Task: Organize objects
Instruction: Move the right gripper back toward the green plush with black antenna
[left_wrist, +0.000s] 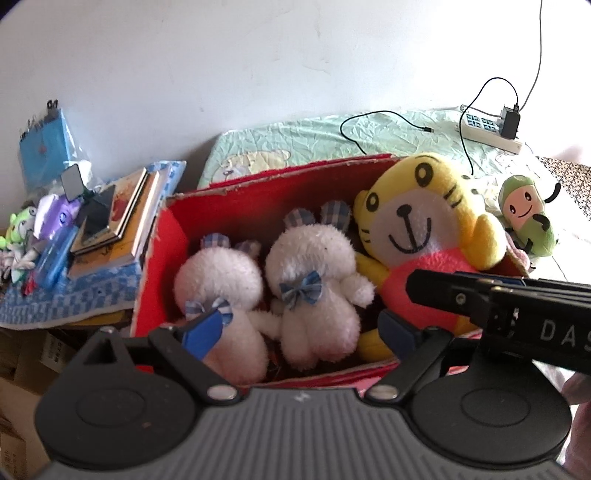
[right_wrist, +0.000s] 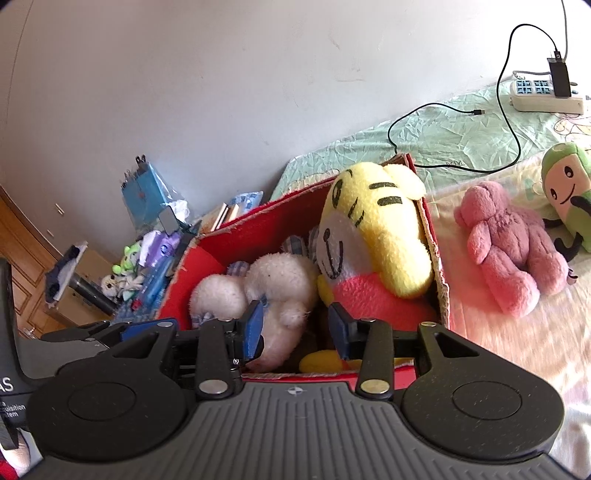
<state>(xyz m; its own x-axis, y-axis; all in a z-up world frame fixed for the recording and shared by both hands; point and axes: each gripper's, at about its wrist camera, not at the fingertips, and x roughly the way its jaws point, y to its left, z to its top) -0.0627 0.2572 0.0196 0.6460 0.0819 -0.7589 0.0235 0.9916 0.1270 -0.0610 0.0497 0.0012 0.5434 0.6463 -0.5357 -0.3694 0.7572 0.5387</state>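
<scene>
Pink plush (right_wrist: 508, 251) lay on the bed right of the red box (right_wrist: 441, 284), nearest your right gripper (right_wrist: 295, 332), whose jaws, like your left gripper (left_wrist: 303, 332)'s, stood apart and empty.

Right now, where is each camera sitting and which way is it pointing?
Left wrist: on the left hand-held gripper, facing the red box; its open blue fingers and the other gripper's body show.
Right wrist: on the right hand-held gripper, facing the box and pink plush.
Shared: the box, yellow tiger plush, power strip.
</scene>
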